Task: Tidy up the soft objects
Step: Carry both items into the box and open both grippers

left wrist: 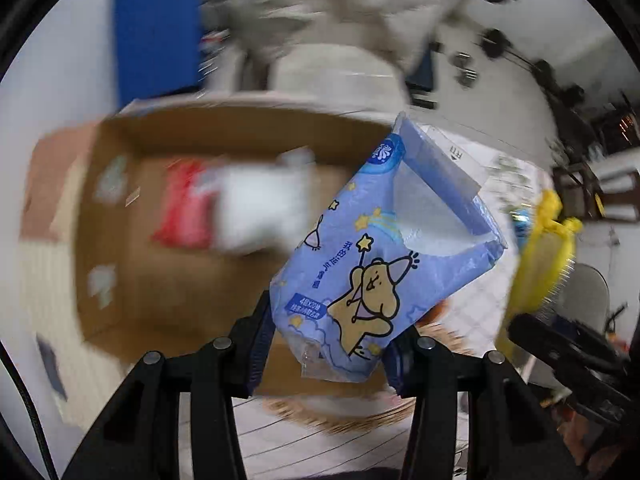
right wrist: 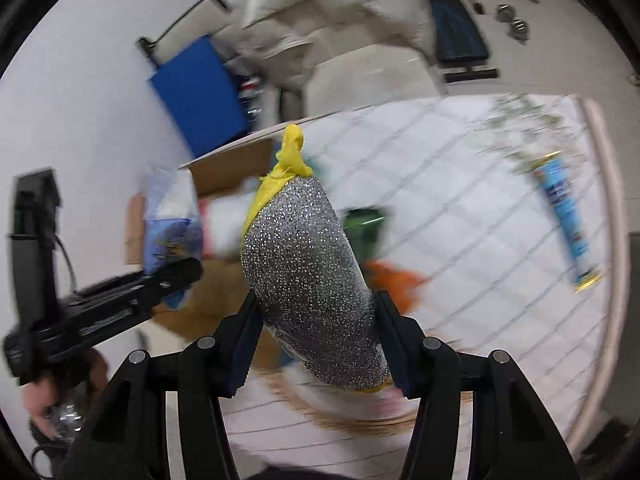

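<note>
My left gripper (left wrist: 332,340) is shut on a blue tissue pack (left wrist: 360,248) printed with a cartoon star, held in the air over an open cardboard box (left wrist: 224,128). A red pack (left wrist: 184,208) and a white pack (left wrist: 260,208) lie blurred inside the box. My right gripper (right wrist: 316,312) is shut on a silver glitter scouring pad (right wrist: 304,272) with a knotted yellow end, raised above the quilted white cover (right wrist: 460,184). The right wrist view shows the left gripper (right wrist: 176,276) with its blue pack (right wrist: 168,216) at the left, by the box (right wrist: 232,168).
A blue tube (right wrist: 564,208), a green thing (right wrist: 364,224) and an orange thing (right wrist: 396,280) lie on the quilted cover. Beyond the box stand a blue panel (right wrist: 200,92) and a beige cushioned seat (right wrist: 360,68). Dumbbells (right wrist: 516,24) rest on the floor far right.
</note>
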The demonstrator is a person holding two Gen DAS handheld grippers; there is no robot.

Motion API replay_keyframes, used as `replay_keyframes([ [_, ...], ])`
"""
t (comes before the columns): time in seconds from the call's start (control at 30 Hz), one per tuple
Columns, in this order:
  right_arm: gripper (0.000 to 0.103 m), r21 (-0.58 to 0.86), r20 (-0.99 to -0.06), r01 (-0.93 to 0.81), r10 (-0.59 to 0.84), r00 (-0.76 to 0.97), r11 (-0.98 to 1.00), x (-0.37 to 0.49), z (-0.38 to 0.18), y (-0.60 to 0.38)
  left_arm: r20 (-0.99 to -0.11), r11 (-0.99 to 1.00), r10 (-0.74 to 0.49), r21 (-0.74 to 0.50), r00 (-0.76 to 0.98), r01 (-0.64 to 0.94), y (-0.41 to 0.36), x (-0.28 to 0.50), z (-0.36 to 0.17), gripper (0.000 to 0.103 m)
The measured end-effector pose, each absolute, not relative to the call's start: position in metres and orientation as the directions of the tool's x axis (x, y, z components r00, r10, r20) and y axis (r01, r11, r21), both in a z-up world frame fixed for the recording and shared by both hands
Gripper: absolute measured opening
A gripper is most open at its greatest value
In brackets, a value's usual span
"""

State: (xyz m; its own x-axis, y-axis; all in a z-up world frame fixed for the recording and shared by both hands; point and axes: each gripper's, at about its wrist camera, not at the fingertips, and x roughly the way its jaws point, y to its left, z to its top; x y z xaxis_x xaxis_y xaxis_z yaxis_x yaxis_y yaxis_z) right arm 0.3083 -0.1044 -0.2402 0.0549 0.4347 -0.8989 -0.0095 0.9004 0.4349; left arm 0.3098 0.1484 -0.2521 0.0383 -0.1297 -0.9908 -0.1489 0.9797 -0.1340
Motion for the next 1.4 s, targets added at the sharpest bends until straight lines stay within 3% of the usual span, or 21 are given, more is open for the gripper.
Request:
replay_keyframes([
  [0.17,0.058,0.523,-0.85,0.029,0.524,-0.051,0.852,0.281,-0.274,0.003,-0.982,0.932,-0.179,-0.15,-0.059,-0.331,0.238,0.277,-0.294,0.044],
  [0.33,0.058,0.513,-0.849,0.056,0.516,-0.119,0.857,0.272,-0.314,0.082,-0.968,0.899,-0.215,-0.146,-0.126,-0.413,0.279,0.261,-0.327,0.045],
  [0.9,0.058,0.418,-0.89,0.077,0.425,-0.163,0.905,0.282,-0.389,0.141,-0.942,0.909,-0.23,-0.119,-0.243,-0.399,0.298,0.264,-0.381,0.046],
  [1.0,0.061,0.404,-0.897,0.054,0.407,-0.173,0.913,0.29,-0.387,0.139,-0.941,0.917,-0.233,-0.127,-0.246,-0.378,0.301,0.273,-0.382,0.052],
  [1.03,0.063,0.401,-0.898,0.047,0.402,-0.178,0.915,0.291,-0.387,0.139,-0.945,0.921,-0.221,-0.122,-0.24,-0.37,0.302,0.274,-0.379,0.059],
  [1.1,0.072,0.388,-0.904,0.022,0.385,-0.188,0.921,0.293,-0.386,0.141,-0.956,0.929,-0.194,-0.108,-0.218,-0.354,0.304,0.273,-0.372,0.066],
  [1.17,0.086,0.369,-0.914,-0.001,0.363,-0.181,0.929,0.295,-0.381,0.138,-0.964,0.937,-0.177,-0.103,-0.2,-0.333,0.305,0.275,-0.362,0.083],
  [1.33,0.089,0.315,-0.938,-0.038,0.305,-0.164,0.948,0.297,-0.367,0.132,-0.977,0.951,-0.149,-0.099,-0.152,-0.294,0.303,0.274,-0.337,0.092],
  [1.4,0.098,0.273,-0.954,-0.064,0.262,-0.143,0.96,0.295,-0.358,0.13,-0.984,0.957,-0.127,-0.09,-0.122,-0.274,0.303,0.275,-0.33,0.098],
])
